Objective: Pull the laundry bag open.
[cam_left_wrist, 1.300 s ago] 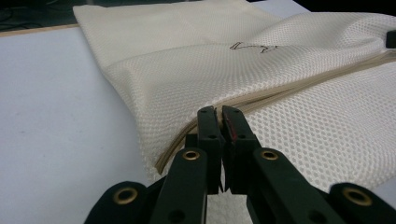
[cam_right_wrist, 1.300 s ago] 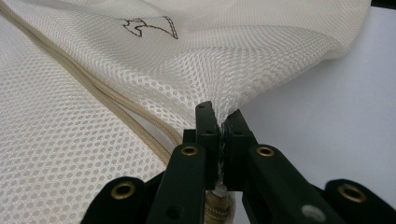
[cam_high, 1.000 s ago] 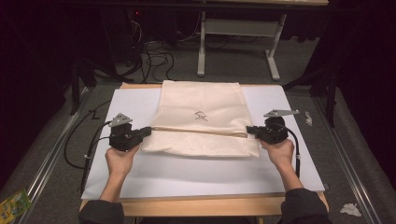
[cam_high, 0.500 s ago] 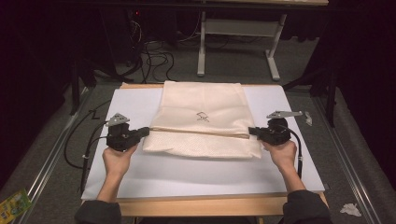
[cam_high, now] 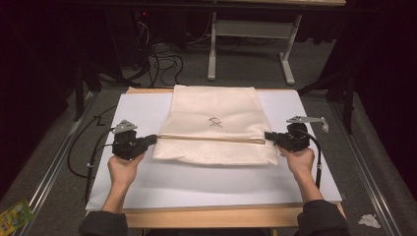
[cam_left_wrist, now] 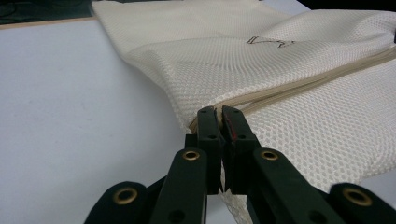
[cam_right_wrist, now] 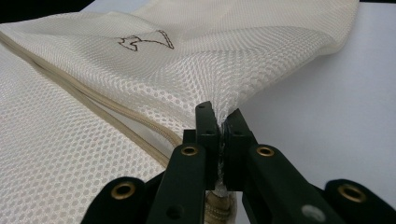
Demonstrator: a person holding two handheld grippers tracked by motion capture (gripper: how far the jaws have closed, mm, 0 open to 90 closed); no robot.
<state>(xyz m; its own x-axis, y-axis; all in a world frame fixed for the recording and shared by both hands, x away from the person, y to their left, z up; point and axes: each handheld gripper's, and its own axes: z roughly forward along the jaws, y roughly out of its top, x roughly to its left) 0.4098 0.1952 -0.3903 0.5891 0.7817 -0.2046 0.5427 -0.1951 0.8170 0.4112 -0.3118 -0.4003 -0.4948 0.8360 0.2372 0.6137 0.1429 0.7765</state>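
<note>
A white sheet covers the table, and on it lies a cream mesh bag, folded along its zipper seam. The left gripper pinches the bag's left edge at the fold; the right gripper is clenched on the right edge.

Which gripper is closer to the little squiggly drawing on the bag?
Right, but only slightly. The drawing sits a bit right of the mesh bag's middle. The right gripper pinches the right edge, the left gripper the left edge.
</note>
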